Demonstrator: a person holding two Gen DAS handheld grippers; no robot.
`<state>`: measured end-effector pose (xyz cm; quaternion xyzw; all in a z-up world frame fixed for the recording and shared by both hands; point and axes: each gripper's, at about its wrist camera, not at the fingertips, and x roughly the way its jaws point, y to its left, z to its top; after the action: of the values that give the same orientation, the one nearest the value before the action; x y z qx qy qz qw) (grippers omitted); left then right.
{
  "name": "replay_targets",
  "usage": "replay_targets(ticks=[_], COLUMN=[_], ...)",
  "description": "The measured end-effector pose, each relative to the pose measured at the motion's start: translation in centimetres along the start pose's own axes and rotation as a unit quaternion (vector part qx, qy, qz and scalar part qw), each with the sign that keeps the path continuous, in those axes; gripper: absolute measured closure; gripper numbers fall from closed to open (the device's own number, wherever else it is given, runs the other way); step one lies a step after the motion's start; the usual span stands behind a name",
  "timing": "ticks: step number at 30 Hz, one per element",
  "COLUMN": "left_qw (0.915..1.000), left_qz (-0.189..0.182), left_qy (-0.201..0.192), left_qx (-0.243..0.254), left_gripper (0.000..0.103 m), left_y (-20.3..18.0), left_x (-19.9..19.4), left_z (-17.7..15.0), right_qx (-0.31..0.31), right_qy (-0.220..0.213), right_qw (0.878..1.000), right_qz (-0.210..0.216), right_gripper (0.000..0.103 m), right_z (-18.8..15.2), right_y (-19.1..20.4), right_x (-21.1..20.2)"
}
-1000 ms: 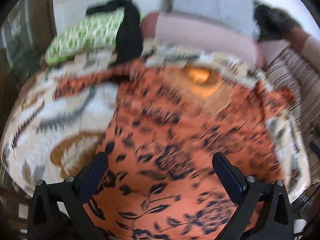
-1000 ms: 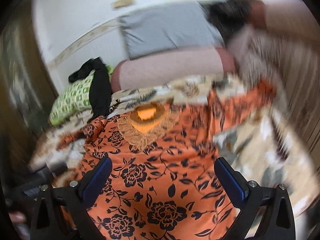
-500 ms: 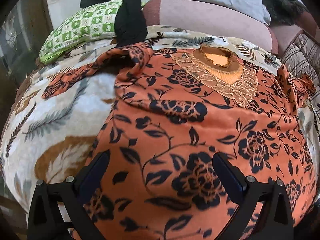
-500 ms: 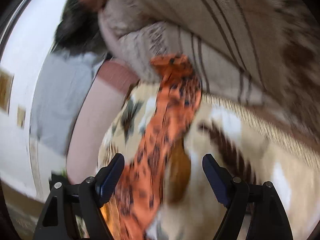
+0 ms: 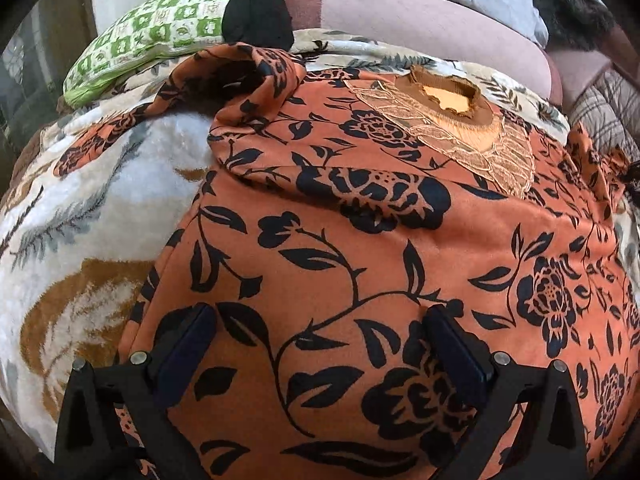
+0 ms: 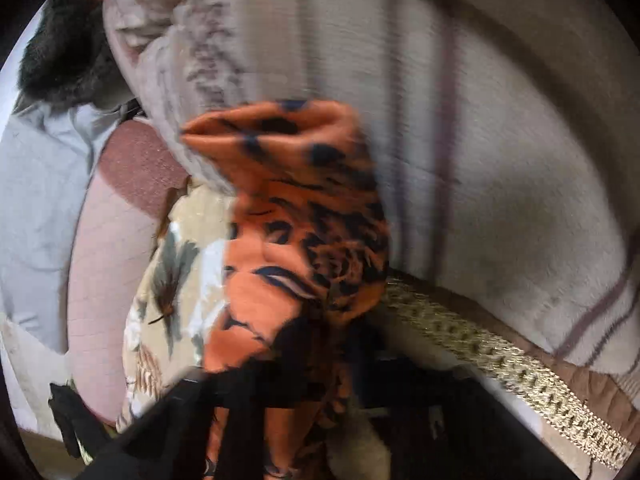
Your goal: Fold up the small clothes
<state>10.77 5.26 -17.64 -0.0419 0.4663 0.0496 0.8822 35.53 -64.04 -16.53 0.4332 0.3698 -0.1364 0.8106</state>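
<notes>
Since 1 second ago, the right gripper (image 6: 280, 392) has just closed, seemingly on the orange floral garment's (image 5: 360, 240) sleeve at lower centre, though blur obscures it. Left gripper (image 5: 320, 360) hovers wide open over the garment, holding nothing.

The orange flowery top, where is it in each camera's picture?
Left wrist view: the orange flowery top fills the middle, spread flat on the leaf-print blanket.
Right wrist view: only its sleeve shows, in the centre, running up from the closed right gripper.
Shared landmark: the pink bolster.
</notes>
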Motion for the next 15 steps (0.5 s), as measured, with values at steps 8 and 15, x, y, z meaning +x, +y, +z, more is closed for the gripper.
replay_targets(ticks=[8, 15], left_qw=[0.9998, 0.9986], left_qz=[-0.010, -0.021], left_qy=[0.013, -0.032], left_qx=[0.008, -0.036], left_gripper=[0.000, 0.000], left_y=[0.2, 3.0], left_x=[-0.3, -4.4], left_z=[0.5, 0.8], right_qx=[-0.261, -0.358], right_qy=[-0.055, 0.013], right_qw=[0.956, 0.916], right_qz=[0.127, 0.181], right_gripper=[0.094, 0.090], right_z=[-10.9, -30.2], right_y=[18.7, 29.7], right_x=[-10.3, -10.5])
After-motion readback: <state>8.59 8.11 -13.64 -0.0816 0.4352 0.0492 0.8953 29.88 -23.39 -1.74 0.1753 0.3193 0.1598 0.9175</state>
